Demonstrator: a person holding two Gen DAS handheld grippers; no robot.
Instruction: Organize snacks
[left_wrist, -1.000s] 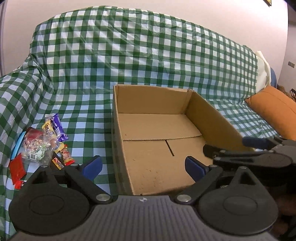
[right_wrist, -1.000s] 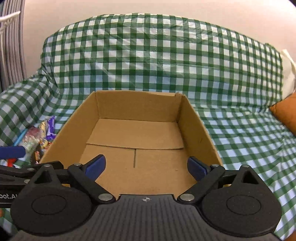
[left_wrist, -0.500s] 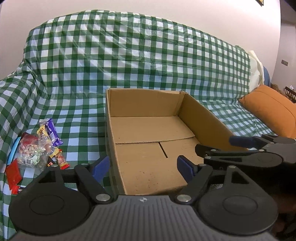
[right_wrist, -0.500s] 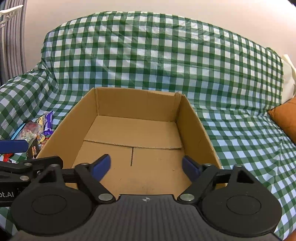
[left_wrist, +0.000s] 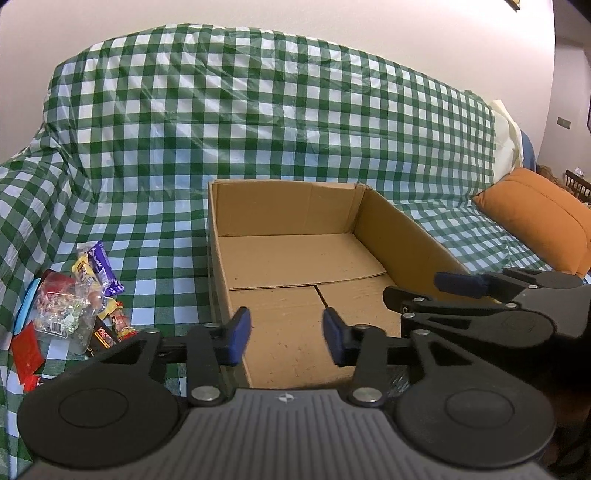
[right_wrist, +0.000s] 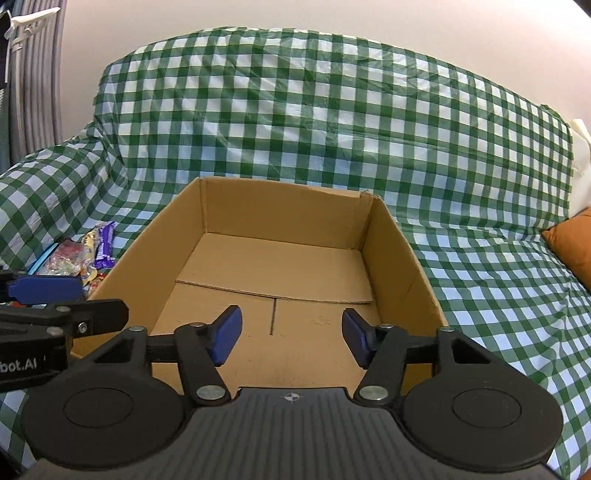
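An open, empty cardboard box (left_wrist: 295, 258) sits on a sofa covered in green checked cloth; it also shows in the right wrist view (right_wrist: 280, 266). A pile of snacks (left_wrist: 74, 299) lies on the cloth left of the box, with a purple bar, a clear bag of sweets and red packets; it shows in the right wrist view (right_wrist: 85, 254) too. My left gripper (left_wrist: 287, 338) is open and empty over the box's near left corner. My right gripper (right_wrist: 291, 338) is open and empty over the box's near edge, and shows side-on in the left wrist view (left_wrist: 461, 291).
An orange cushion (left_wrist: 539, 218) lies on the sofa to the right of the box. The sofa back (left_wrist: 258, 110) rises behind the box. Grey curtains (right_wrist: 29, 92) hang at the far left.
Both grippers' jaws have narrowed but stay open. Both have lifted and drawn back slightly, so the box sits lower and farther in view.
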